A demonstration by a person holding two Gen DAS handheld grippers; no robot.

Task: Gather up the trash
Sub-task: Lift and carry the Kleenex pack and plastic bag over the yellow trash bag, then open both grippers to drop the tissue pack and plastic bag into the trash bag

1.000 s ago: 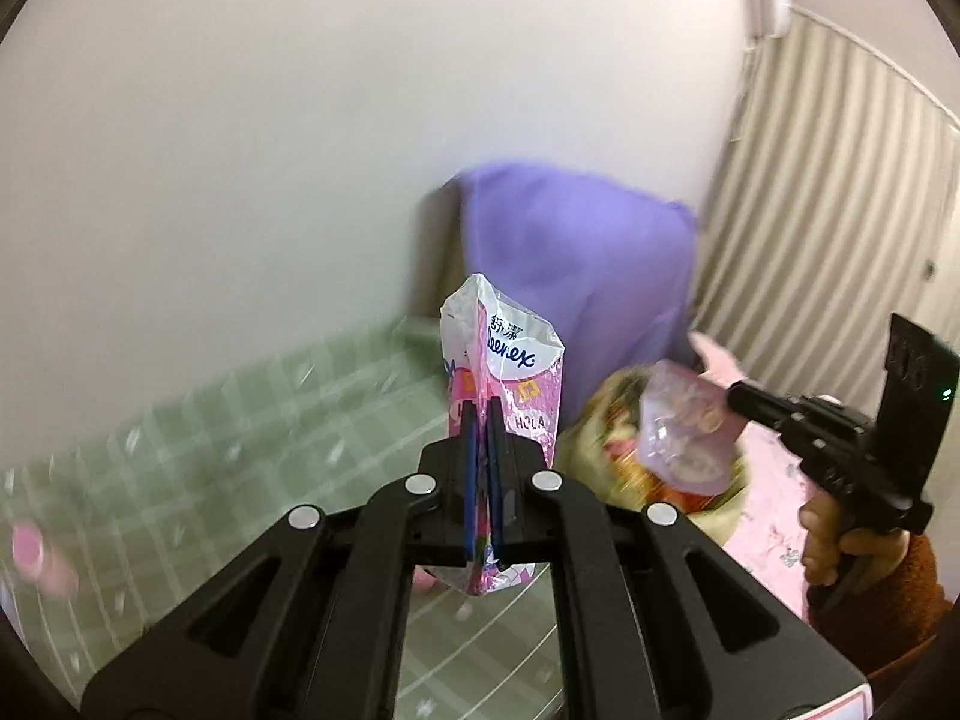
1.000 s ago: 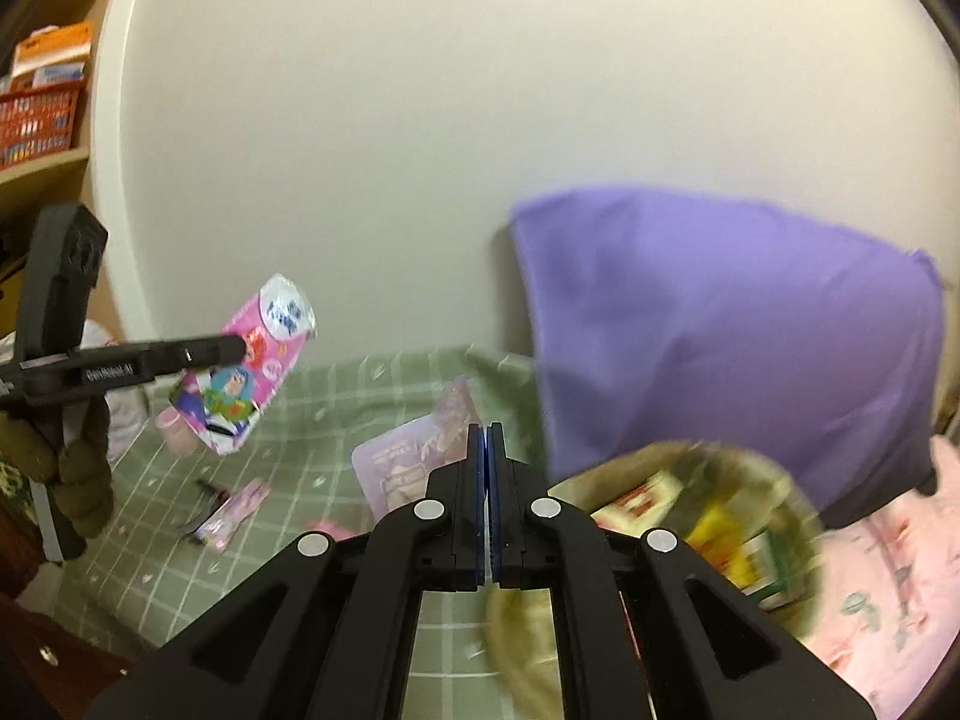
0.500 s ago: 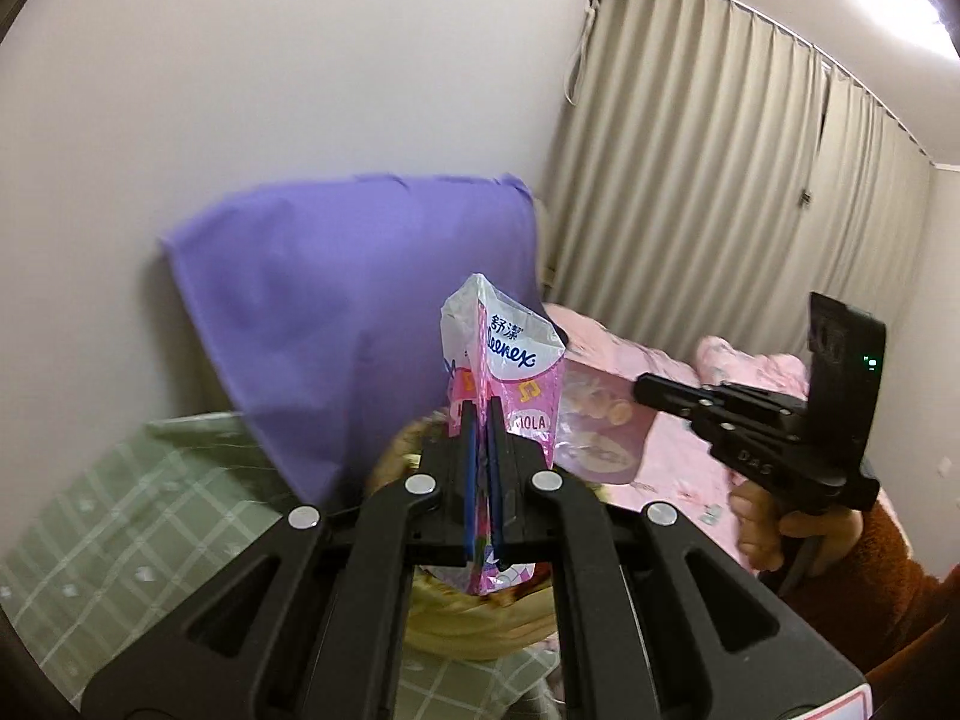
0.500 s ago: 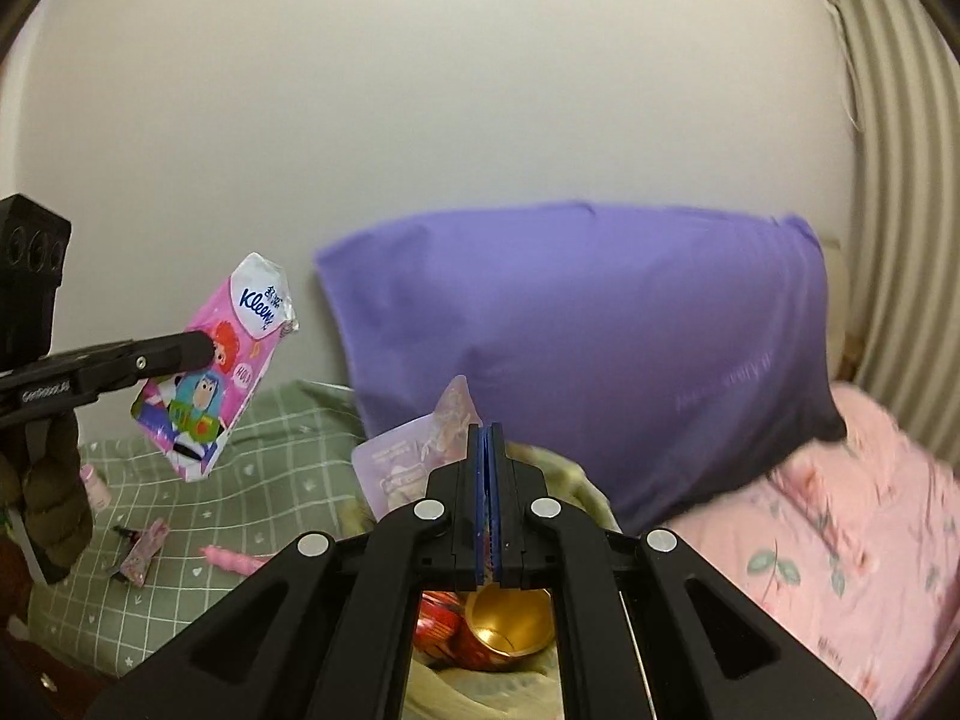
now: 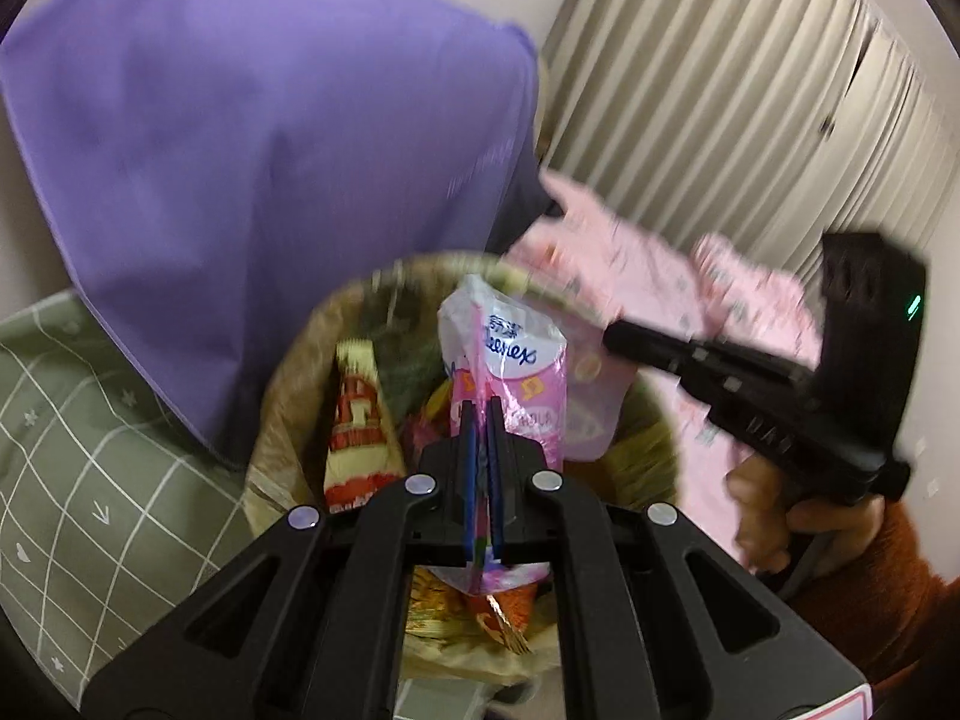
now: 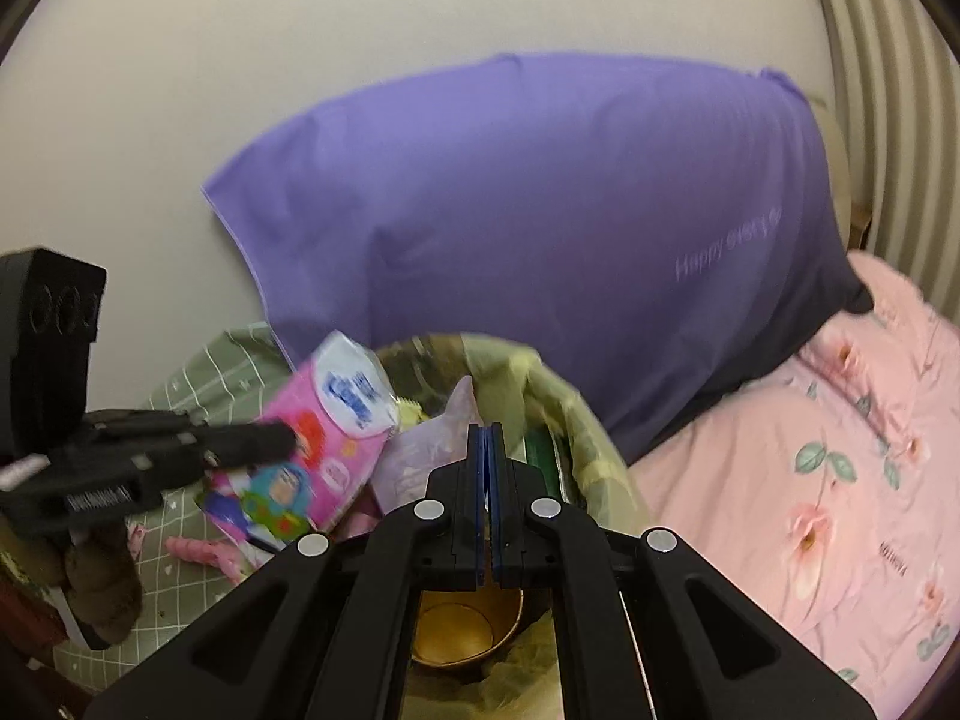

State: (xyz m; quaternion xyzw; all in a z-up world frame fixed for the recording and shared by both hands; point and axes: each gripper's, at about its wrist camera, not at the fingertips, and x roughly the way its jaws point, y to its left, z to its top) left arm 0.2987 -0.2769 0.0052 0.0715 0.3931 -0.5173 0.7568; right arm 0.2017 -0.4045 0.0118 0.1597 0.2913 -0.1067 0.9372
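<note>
My left gripper (image 5: 480, 414) is shut on a pink Kleenex tissue pack (image 5: 510, 354), held upright over the open mouth of a trash bin (image 5: 300, 360) lined with a yellowish bag. My right gripper (image 6: 487, 438) is shut on a pale lilac wrapper (image 6: 426, 450) above the same bin (image 6: 570, 414). In the right wrist view the left gripper (image 6: 288, 438) comes in from the left with the tissue pack (image 6: 348, 420). In the left wrist view the right gripper (image 5: 612, 336) reaches in from the right with the wrapper (image 5: 591, 414). The two items hang close together.
The bin holds a red and yellow snack packet (image 5: 357, 420) and a golden bowl (image 6: 462, 630). A purple pillow (image 6: 540, 210) leans on the wall behind it. Pink floral bedding (image 6: 810, 480) lies to the right, a green checked sheet (image 5: 72, 450) with pink scraps (image 6: 198, 549) to the left.
Both grippers have swung right and downward from above the green sheet to over the bin, each keeping its hold on its item. The bin now fills the lower middle of both views.
</note>
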